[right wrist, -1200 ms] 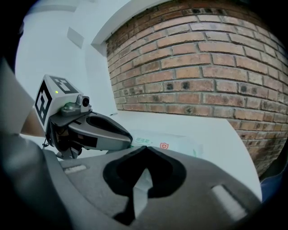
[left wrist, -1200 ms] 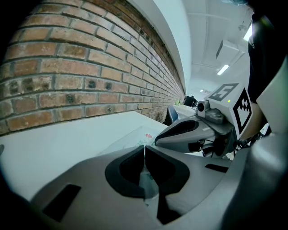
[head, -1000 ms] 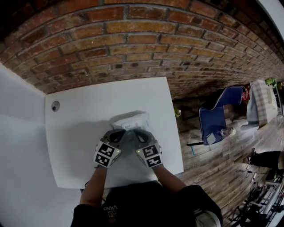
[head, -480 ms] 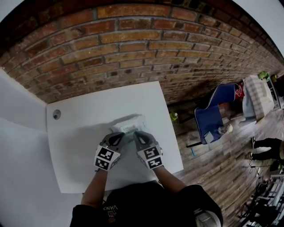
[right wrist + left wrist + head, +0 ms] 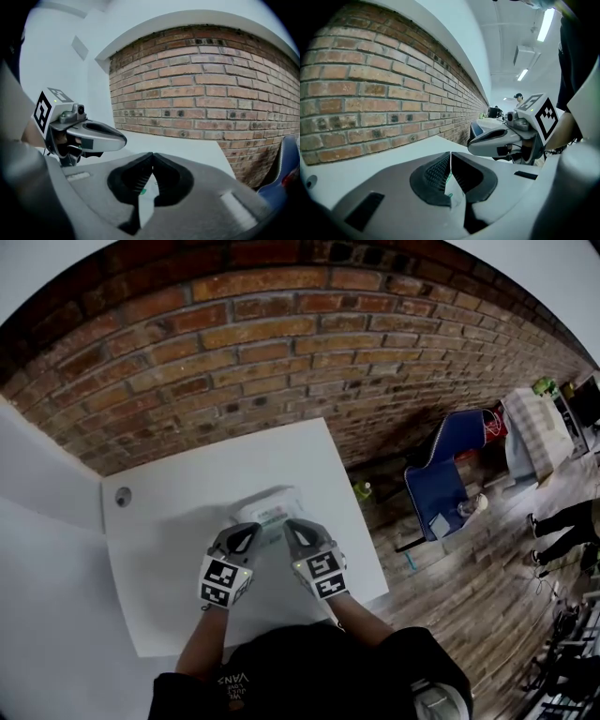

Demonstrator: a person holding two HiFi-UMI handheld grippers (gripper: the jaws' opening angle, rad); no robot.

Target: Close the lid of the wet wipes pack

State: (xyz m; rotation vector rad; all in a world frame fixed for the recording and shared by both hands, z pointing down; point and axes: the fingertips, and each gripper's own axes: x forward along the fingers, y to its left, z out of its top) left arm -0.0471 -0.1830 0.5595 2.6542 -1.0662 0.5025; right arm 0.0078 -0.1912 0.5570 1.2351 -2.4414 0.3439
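Wet wipes pack [image 5: 269,513]: white, soft-sided, with a pale label and small green print on top. It lies flat on the white table [image 5: 169,521], in the half toward the brick wall [image 5: 234,352]. Whether the lid is up or down cannot be made out.

Left gripper [image 5: 246,538]: at 7 o'clock of the pack, over its near edge. Jaws are together at the tips, and the white wrapper shows through the gap below.

Right gripper [image 5: 298,531]: at 5 o'clock of the pack. Jaws likewise meet at the tips, over the pack's surface.

A round grommet [image 5: 123,496] sits at 9 o'clock, well apart.
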